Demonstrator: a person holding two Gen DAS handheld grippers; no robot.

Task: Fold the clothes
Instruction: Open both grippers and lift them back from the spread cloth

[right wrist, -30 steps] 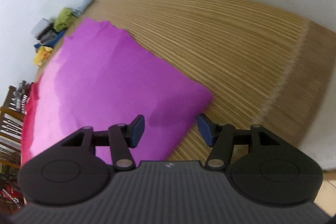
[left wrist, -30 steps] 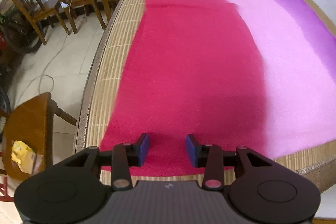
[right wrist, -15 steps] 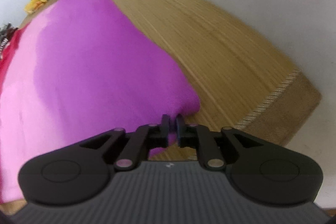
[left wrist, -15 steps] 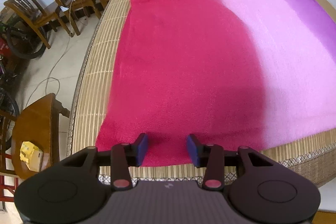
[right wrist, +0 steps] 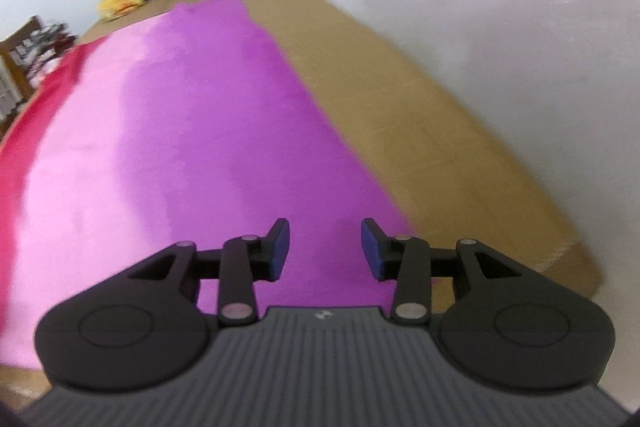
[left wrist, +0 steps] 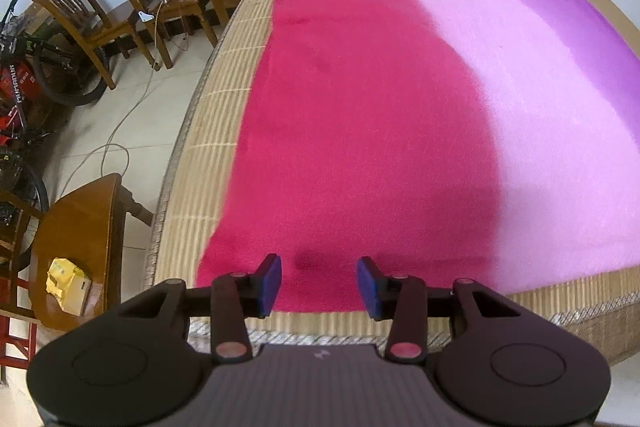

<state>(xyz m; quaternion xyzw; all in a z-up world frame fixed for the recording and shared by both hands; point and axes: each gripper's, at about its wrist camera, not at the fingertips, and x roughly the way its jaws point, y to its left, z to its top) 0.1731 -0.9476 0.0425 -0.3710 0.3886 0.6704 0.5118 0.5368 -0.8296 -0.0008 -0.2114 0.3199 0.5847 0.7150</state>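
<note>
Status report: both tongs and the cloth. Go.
Left tongs open over red near edge, nothing gripped. Right tongs opening above purple corner, empty. Cloth flat on bamboo mat, unfolded. Nothing in the way.

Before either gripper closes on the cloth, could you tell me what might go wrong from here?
1. The left gripper hovers open over the red edge of the cloth, near the mat's border; a pull could drag the cloth off.
2. The right gripper is opening above the purple corner with nothing between its pads; the blurred view could make it miss.

Left claw [left wrist: 319,281] black with blue pads, right claw [right wrist: 325,249] alike, ribbed grey housing
</note>
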